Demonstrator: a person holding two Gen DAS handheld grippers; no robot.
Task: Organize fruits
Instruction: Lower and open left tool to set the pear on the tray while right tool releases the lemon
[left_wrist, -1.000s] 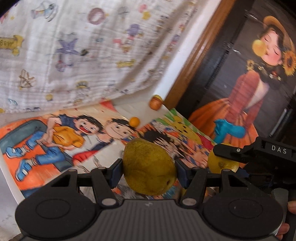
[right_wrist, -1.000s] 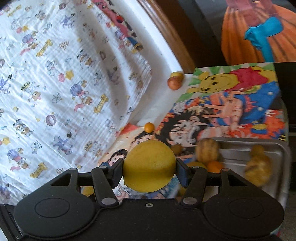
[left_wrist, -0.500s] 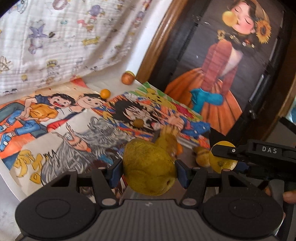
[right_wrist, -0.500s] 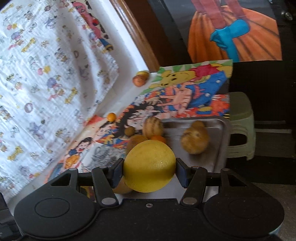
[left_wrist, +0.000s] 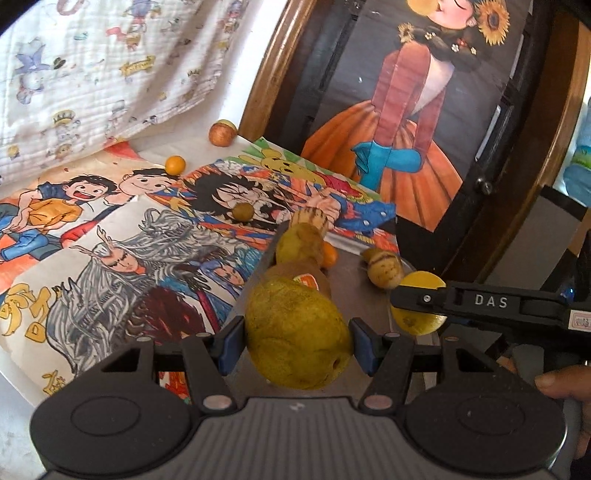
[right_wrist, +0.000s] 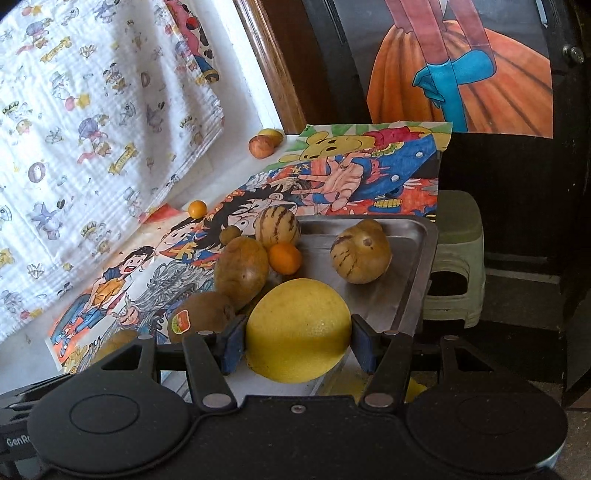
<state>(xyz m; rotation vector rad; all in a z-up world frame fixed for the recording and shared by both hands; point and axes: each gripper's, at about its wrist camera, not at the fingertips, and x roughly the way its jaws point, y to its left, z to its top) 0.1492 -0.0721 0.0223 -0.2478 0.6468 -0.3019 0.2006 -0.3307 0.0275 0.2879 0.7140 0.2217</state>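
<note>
The left gripper (left_wrist: 297, 341) clamps a greenish pear (left_wrist: 295, 332) between its blue pads, held over the near end of the metal tray (right_wrist: 413, 295); the right gripper (right_wrist: 297, 345) grips a yellow lemon (right_wrist: 298, 334) above the tray's near edge

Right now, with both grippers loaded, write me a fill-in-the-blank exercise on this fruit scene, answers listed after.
1. The left gripper is shut on a greenish-yellow ____.
2. The lemon is held by the ____ gripper.
3. The striped fruit and the small orange lie in a metal ____.
4. The kiwi carries a red-and-orange ____.

Missing words: pear; right; tray; sticker
</note>
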